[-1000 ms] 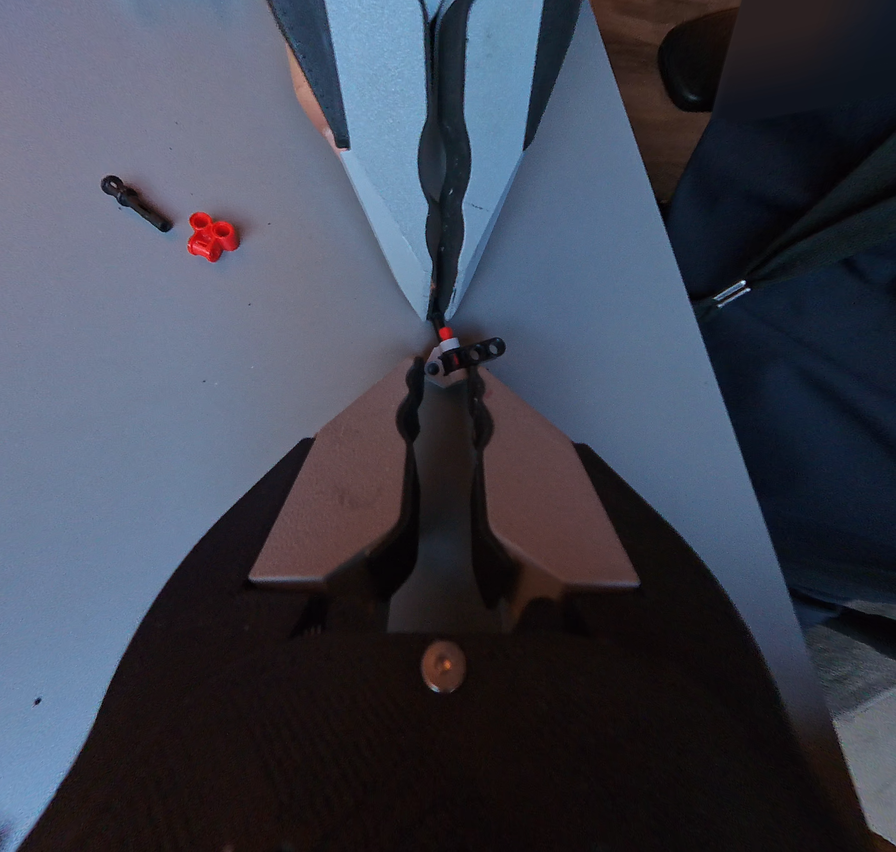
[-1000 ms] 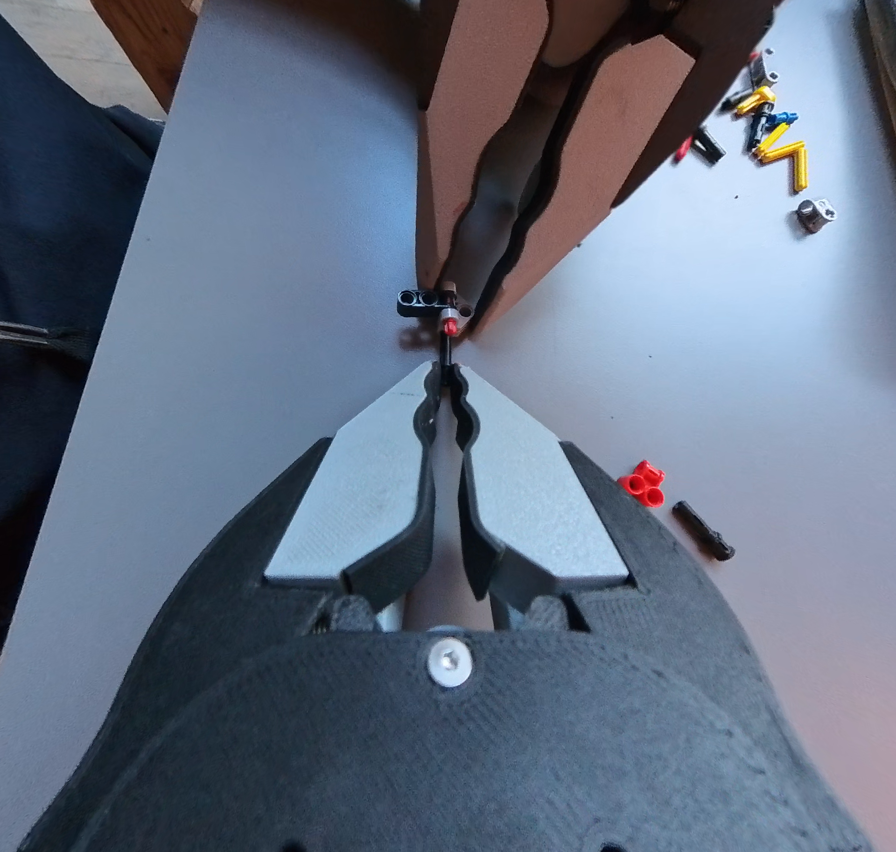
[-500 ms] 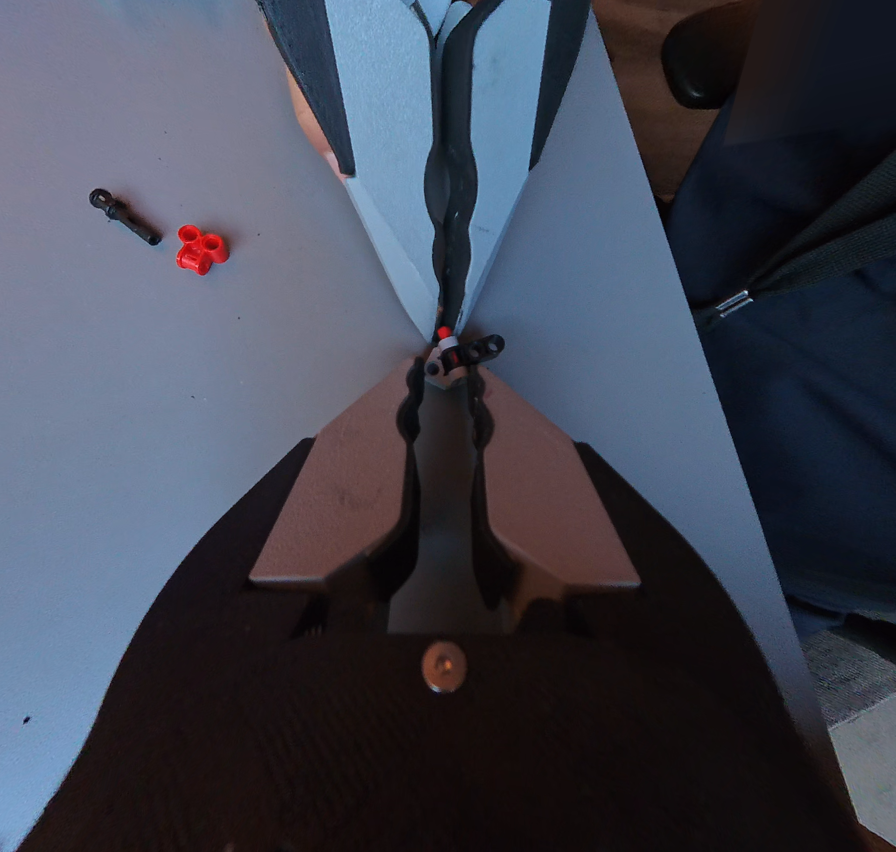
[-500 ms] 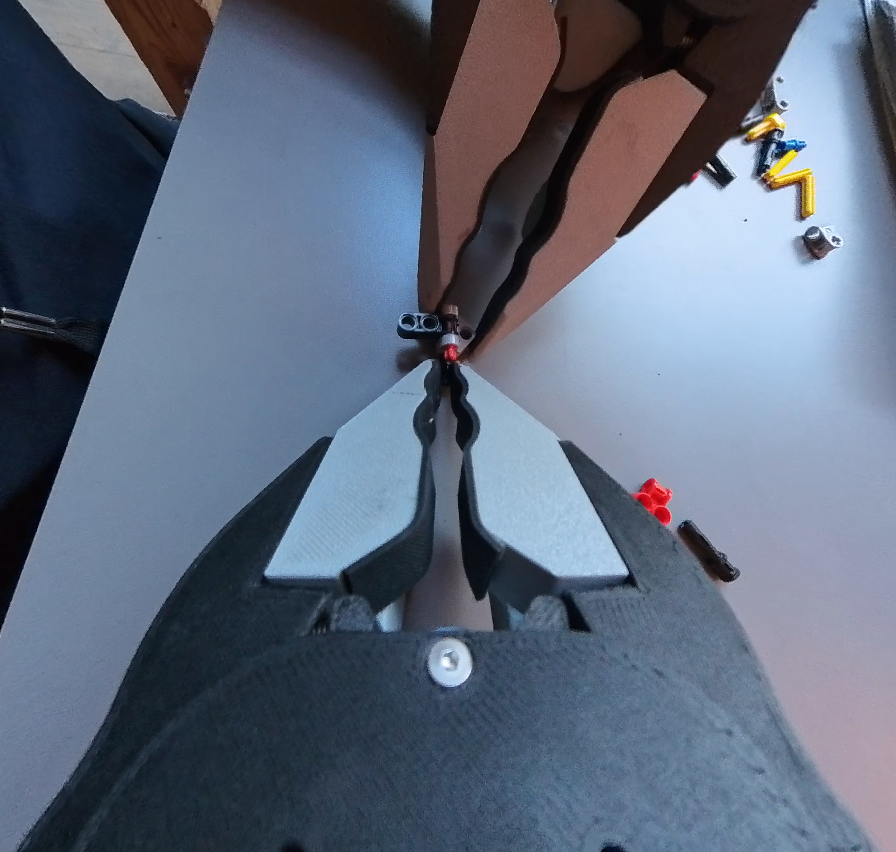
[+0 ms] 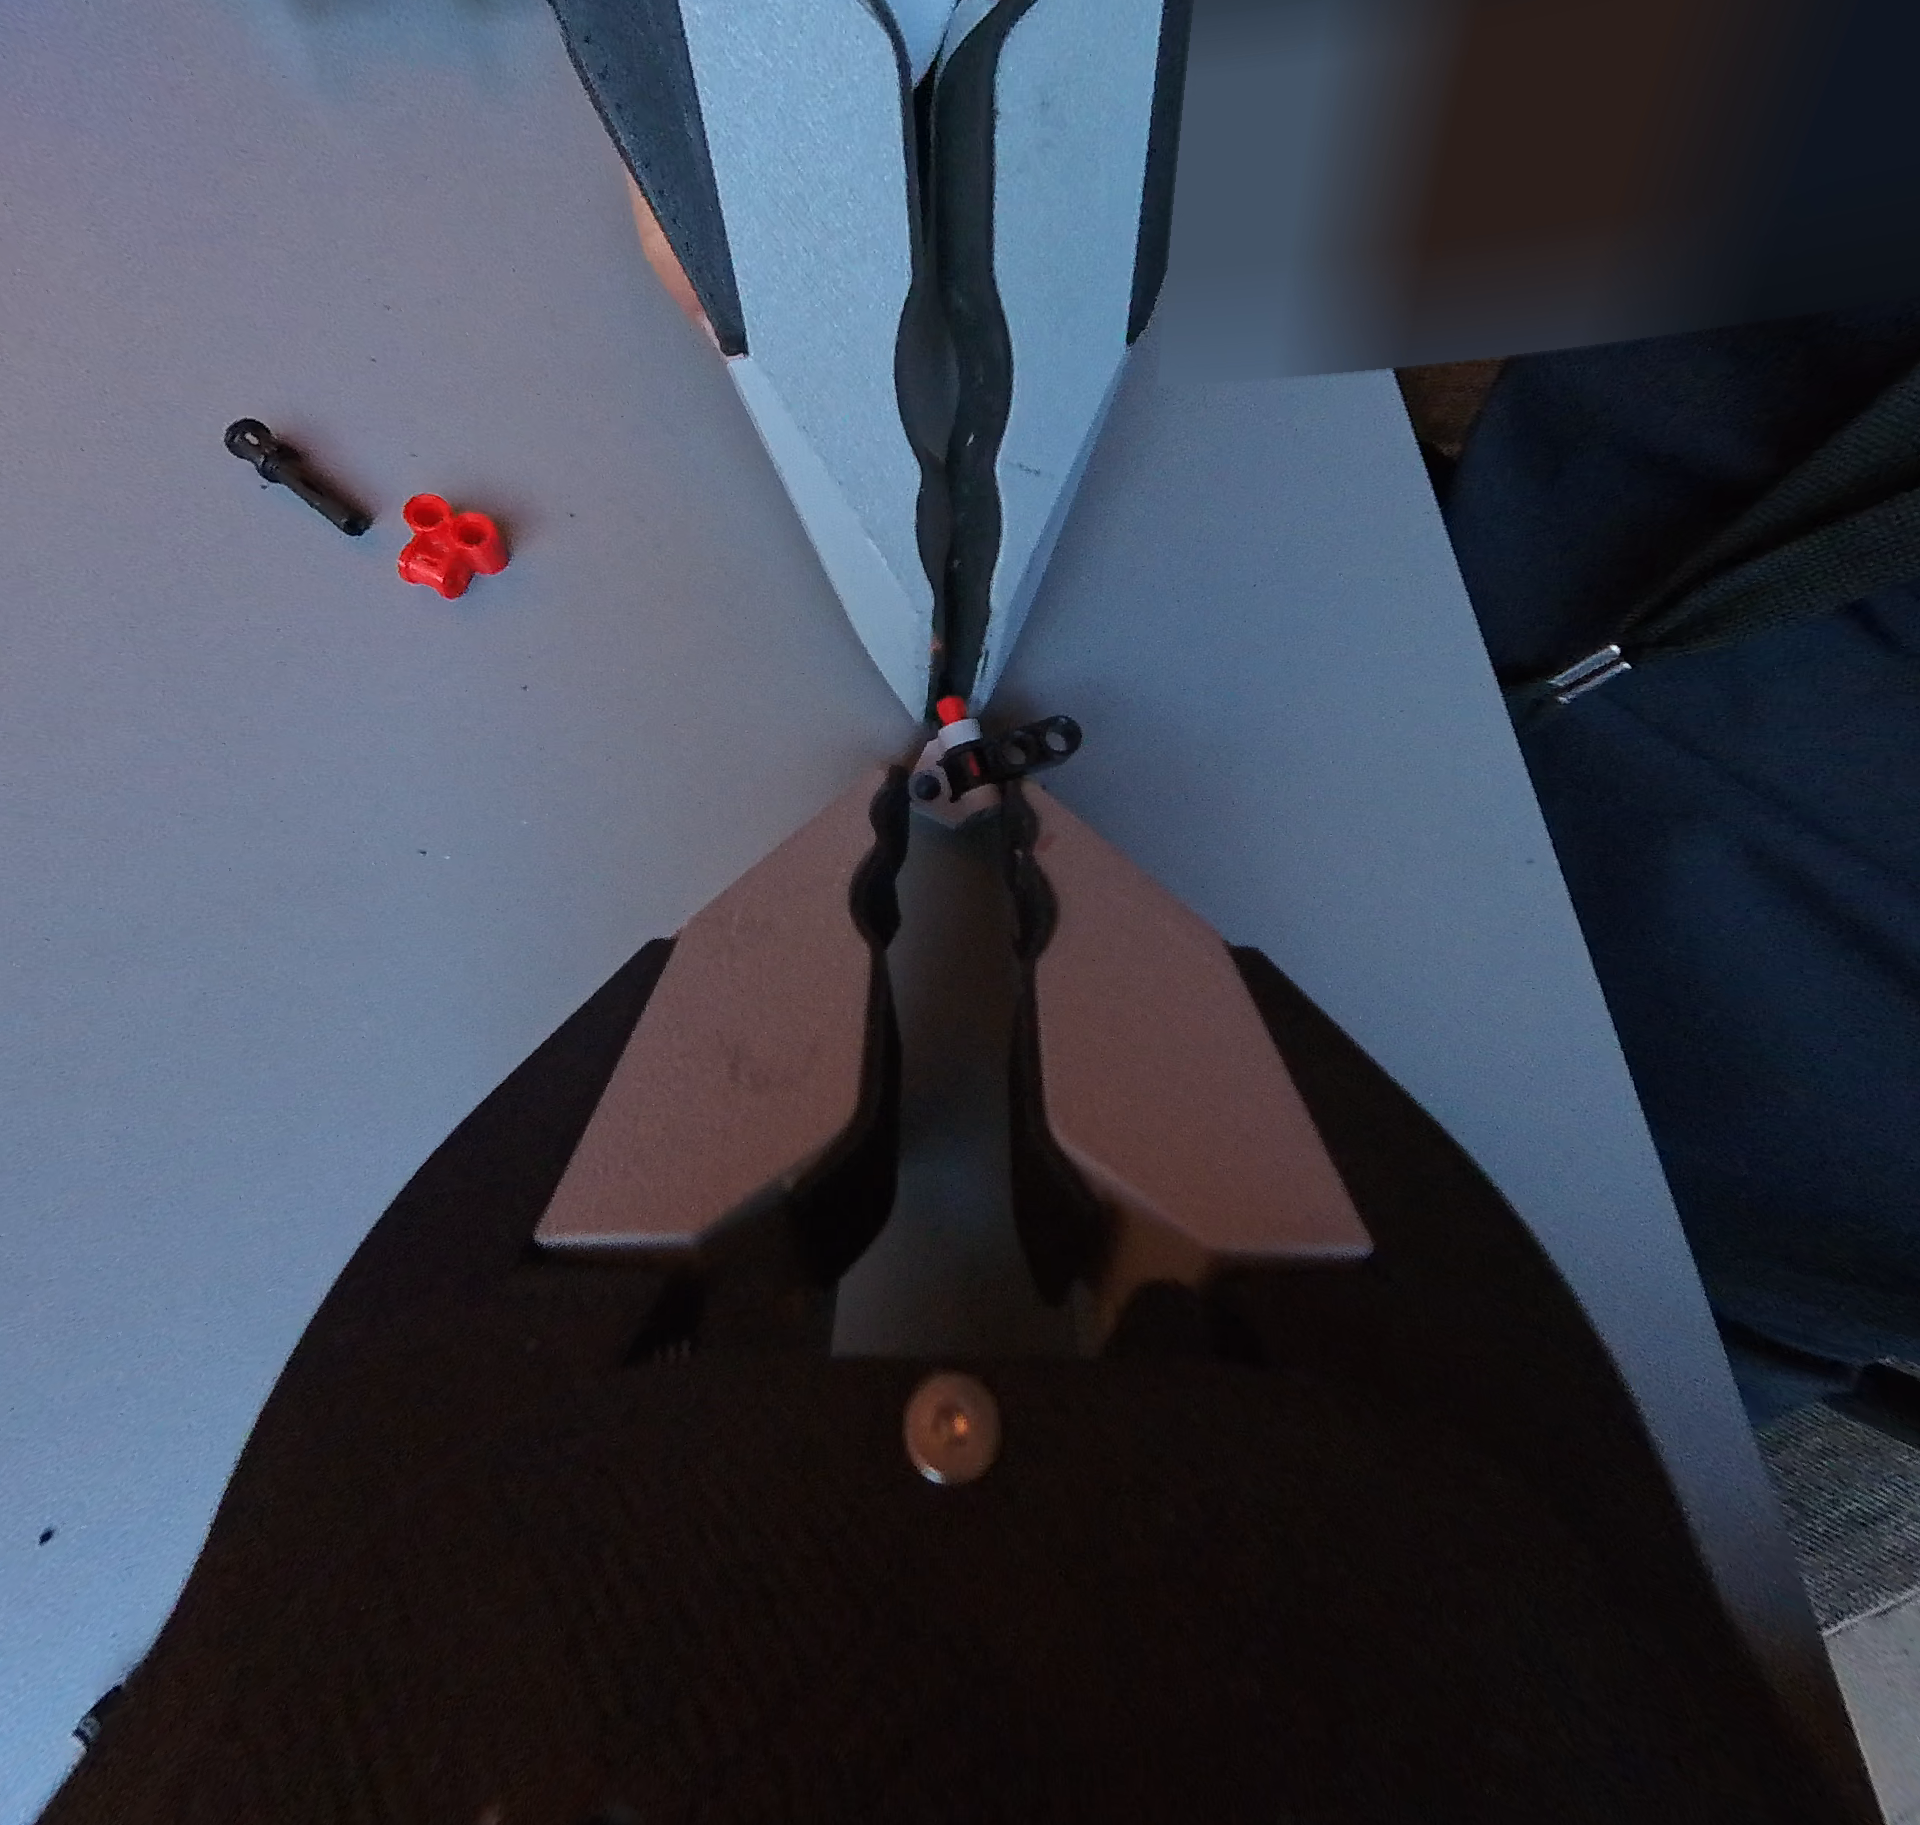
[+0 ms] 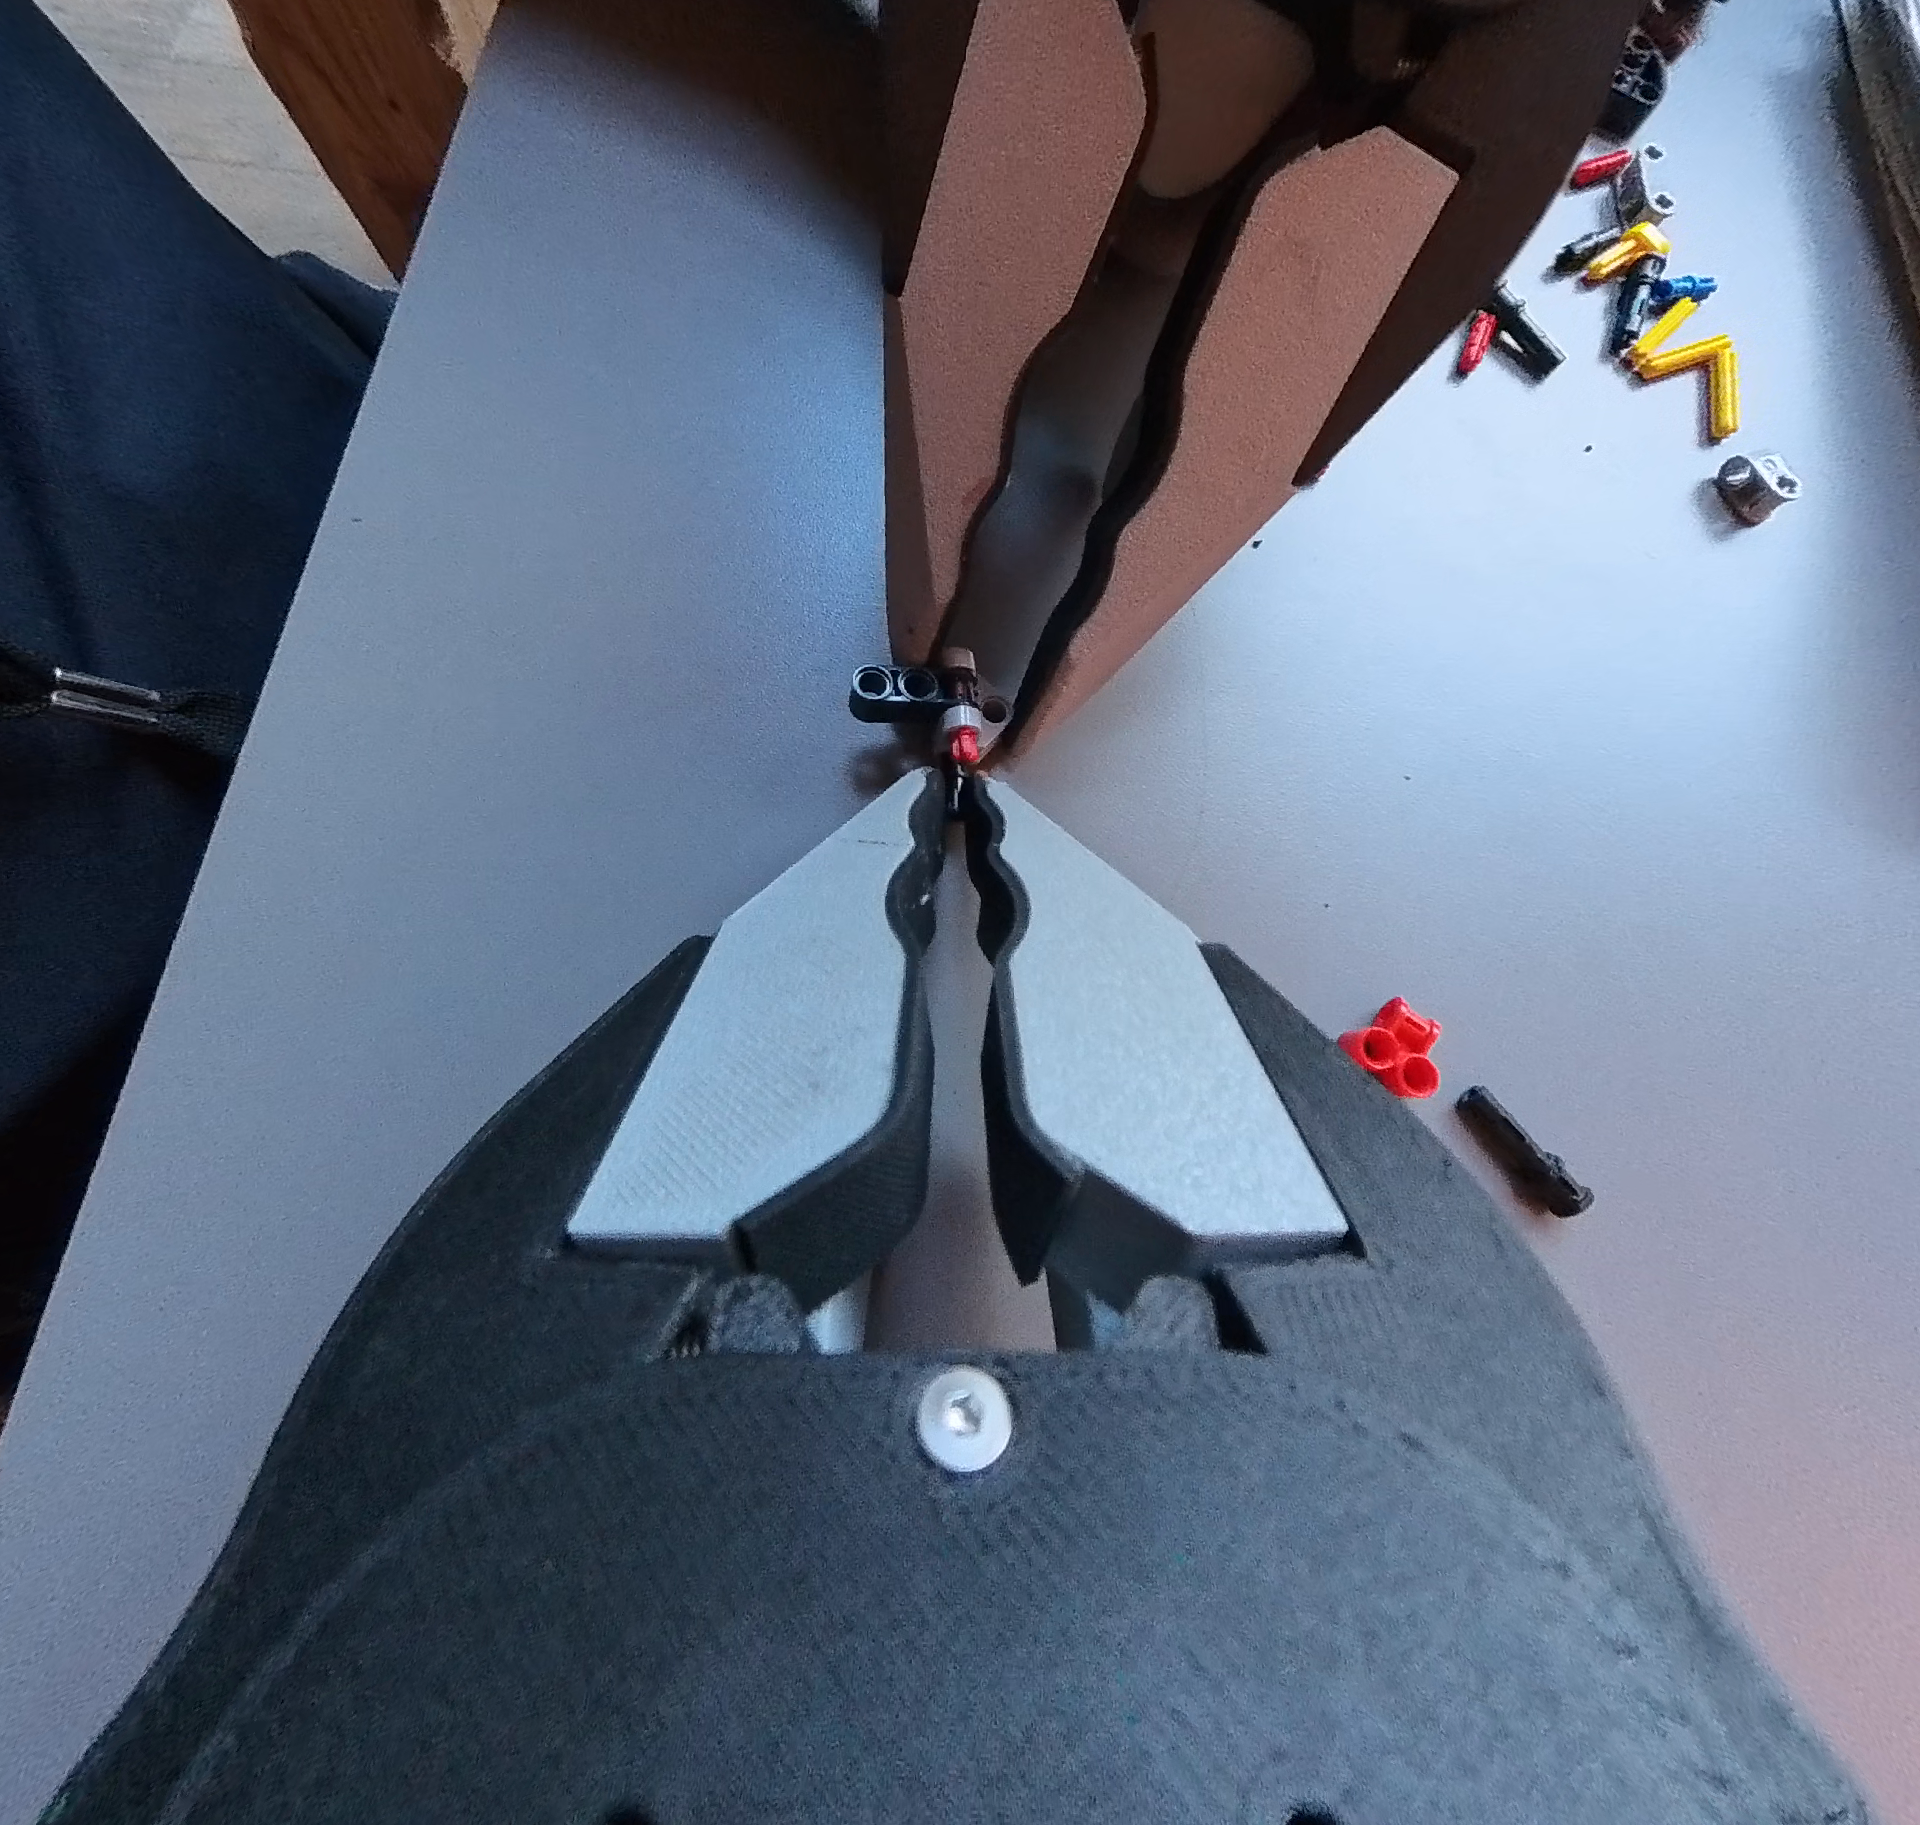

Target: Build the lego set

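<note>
Black three-hole beam [image 5: 1023, 745] with a grey connector [image 5: 935, 786] on its end, pictured above the grey table [image 5: 312, 944], near its edge, between two hand-held grippers that meet nose to nose. Far left in the left wrist view, a black pin [image 5: 296, 476] and a red three-hole connector [image 5: 450, 544] lie loose on the table, well apart from the action. At centre, the left gripper [image 5: 956, 809], with its brown fingers [image 5: 790, 996] part-way open, has the small assembly between its tips; the pads appear to bear on it at either side, apparently to steady it. From the opposite side the right gripper [image 6: 954, 796], with pale grey fingers [image 6: 800, 1027], is pinched almost shut on a thin dark axle [image 6: 953, 788] that carries a red tip [image 6: 966, 736] and a light grey bush [image 6: 957, 715] and runs through the beam's end hole. The beam juts sideways from the axle, its two free holes open to view. In the right wrist view, to the right, a scatter of yellow, blue, red and black small parts [image 6: 1662, 321] and a grey metallic-looking connector [image 6: 1756, 487] lie farther along the table. A person in dark clothing [image 5: 1714, 840] sits at the table's edge
</note>
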`<state>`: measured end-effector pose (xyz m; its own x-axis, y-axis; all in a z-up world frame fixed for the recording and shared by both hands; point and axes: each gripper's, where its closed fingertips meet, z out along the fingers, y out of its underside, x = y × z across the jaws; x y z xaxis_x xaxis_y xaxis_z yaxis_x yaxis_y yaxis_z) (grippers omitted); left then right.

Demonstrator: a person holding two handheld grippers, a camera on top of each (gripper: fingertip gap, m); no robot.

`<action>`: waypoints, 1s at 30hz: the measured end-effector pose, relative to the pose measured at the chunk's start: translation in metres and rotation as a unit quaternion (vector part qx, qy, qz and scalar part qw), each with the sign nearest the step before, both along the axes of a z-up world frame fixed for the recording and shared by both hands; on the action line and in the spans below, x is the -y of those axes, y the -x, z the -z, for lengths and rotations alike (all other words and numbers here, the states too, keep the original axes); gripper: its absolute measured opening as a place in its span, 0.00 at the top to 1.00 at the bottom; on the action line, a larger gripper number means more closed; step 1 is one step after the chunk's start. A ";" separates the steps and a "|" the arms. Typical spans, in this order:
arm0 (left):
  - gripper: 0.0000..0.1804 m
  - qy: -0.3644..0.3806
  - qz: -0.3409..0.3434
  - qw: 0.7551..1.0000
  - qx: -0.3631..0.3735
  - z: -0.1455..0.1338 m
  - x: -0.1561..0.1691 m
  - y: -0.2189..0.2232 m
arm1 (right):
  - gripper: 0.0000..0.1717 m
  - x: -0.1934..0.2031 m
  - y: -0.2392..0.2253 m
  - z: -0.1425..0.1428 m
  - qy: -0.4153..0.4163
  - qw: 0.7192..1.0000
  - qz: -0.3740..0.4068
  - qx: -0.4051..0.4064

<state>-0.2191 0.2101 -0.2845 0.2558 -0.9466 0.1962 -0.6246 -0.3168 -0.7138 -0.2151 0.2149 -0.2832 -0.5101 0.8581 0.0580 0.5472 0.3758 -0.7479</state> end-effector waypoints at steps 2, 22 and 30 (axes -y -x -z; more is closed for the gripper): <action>0.91 -0.002 0.000 1.000 -0.001 0.000 0.000 0.000 | 0.99 0.000 0.000 0.000 0.002 1.000 0.000 0.000; 0.91 0.225 -0.204 0.929 0.214 -0.033 -0.040 -0.007 | 0.94 -0.051 0.010 -0.045 0.044 0.984 0.122 -0.121; 0.91 0.258 -0.221 0.899 0.276 -0.044 -0.045 -0.003 | 0.88 -0.061 0.006 -0.049 0.019 0.981 0.139 -0.133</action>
